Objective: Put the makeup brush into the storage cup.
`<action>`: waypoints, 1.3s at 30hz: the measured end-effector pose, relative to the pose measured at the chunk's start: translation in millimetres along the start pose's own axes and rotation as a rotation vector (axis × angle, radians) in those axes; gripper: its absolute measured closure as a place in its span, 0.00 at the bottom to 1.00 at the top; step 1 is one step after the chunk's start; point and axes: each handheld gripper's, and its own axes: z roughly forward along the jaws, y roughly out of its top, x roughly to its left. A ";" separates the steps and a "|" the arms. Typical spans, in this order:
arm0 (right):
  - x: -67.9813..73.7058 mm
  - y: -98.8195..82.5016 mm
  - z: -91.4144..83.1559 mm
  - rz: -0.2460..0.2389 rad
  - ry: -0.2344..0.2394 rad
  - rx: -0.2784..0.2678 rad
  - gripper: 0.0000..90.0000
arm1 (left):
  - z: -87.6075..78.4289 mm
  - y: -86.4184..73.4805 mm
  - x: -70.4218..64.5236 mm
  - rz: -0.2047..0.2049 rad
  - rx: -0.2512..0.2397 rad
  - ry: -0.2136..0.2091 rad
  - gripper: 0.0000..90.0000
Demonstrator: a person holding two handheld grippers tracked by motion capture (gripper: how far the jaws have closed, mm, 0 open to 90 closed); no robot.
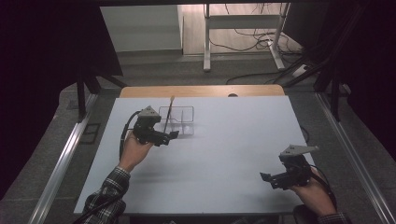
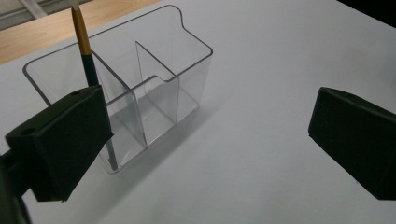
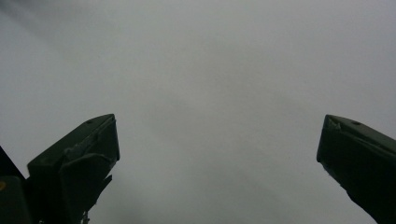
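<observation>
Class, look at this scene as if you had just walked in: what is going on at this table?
A person at a white table holds a hand-held gripper in each hand. The left hand-held gripper is open beside a clear divided organizer, in which a pencil stands leaning in one end compartment. The jaws are apart and grip nothing. The right hand-held gripper, also open, hovers over bare table near the front right corner.

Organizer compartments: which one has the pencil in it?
The end compartment nearest the left gripper: the pencil stands tilted in that section of the clear organizer. The other compartments, past the dividers, hold nothing.
</observation>
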 end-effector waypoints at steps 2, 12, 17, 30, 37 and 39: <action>0.0 0.0 0.0 0.000 0.001 0.000 0.00 | -1.4 -0.9 -1.0 0.004 0.000 -0.003 0.00; 0.0 0.0 0.2 0.001 0.001 0.000 0.00 | -8.2 -8.3 -5.3 0.016 -0.008 -0.036 0.00; 0.0 0.0 0.2 0.000 0.003 0.001 0.00 | -9.0 -11.8 -8.9 0.029 0.008 -0.037 0.00; -0.1 0.0 -0.2 0.002 0.002 -0.004 0.00 | -15.8 -19.0 -16.4 0.030 0.016 -0.049 0.00; 0.1 0.1 -0.1 0.000 0.001 -0.002 0.00 | -20.0 -22.6 -20.0 0.032 0.017 -0.046 0.00; 0.2 0.1 -0.1 -0.001 0.001 -0.001 0.00 | -21.8 -23.7 -20.8 0.035 0.015 -0.039 0.00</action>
